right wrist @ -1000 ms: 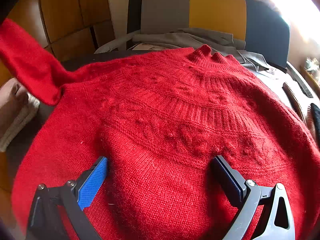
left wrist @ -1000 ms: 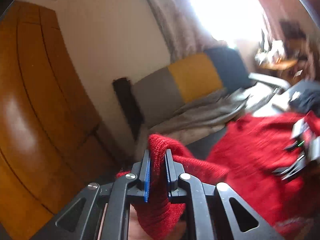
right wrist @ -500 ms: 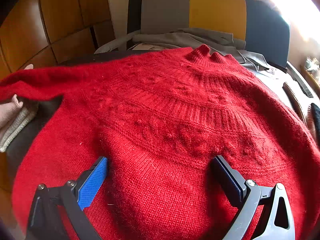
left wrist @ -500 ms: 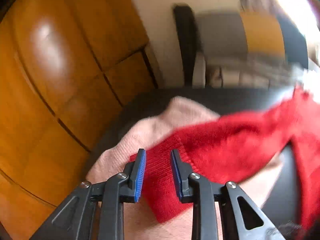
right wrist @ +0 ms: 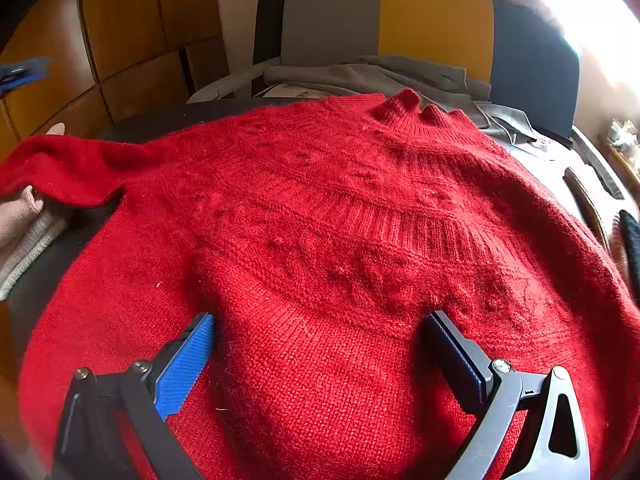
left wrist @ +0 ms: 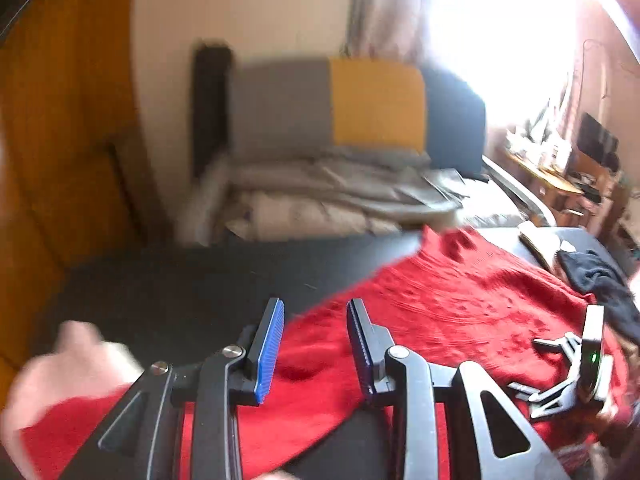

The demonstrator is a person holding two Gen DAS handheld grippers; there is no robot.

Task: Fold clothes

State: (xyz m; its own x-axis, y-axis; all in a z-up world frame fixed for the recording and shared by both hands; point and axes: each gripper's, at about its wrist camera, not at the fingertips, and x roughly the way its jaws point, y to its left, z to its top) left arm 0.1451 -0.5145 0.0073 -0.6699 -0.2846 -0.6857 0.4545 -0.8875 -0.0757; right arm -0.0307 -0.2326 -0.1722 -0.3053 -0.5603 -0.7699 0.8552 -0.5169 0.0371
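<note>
a: where are my grippers sitting right now?

b: i've got the right gripper (right wrist: 316,364) angled down onto the lower body of the red sweater (right wrist: 340,248), jaws spread wide, both fingertips dug into the knit with a broad band of it bulging between them. the pads aren't squeezing that band, so i read it as open and pinning the cloth flat.

a: and the left?

b: the left gripper (left wrist: 316,348) tilts down over the near-left edge of the sweater. its jaws have just been opening; the gap shows red knit lying below it, not pinched between the pads. that view is smeared, so i can't call anything finer. in the right wrist view only a blurred blue bit of it shows at the far left edge.

a: how does the garment lie?

b: it's spread on the dark table (left wrist: 192,280), front up, long axis running away from me, collar (right wrist: 416,116) at the far end toward the grey, yellow and blue sofa back (right wrist: 384,20), hem near me under the right gripper. one sleeve (right wrist: 68,168) stretches out to the left, roughly crosswise to the body, its end resting on a pale folded knit (right wrist: 28,232).

a: anything else nearby?

b: a dark garment (left wrist: 600,288) at the right edge of the table, just beside the sweater.
</note>
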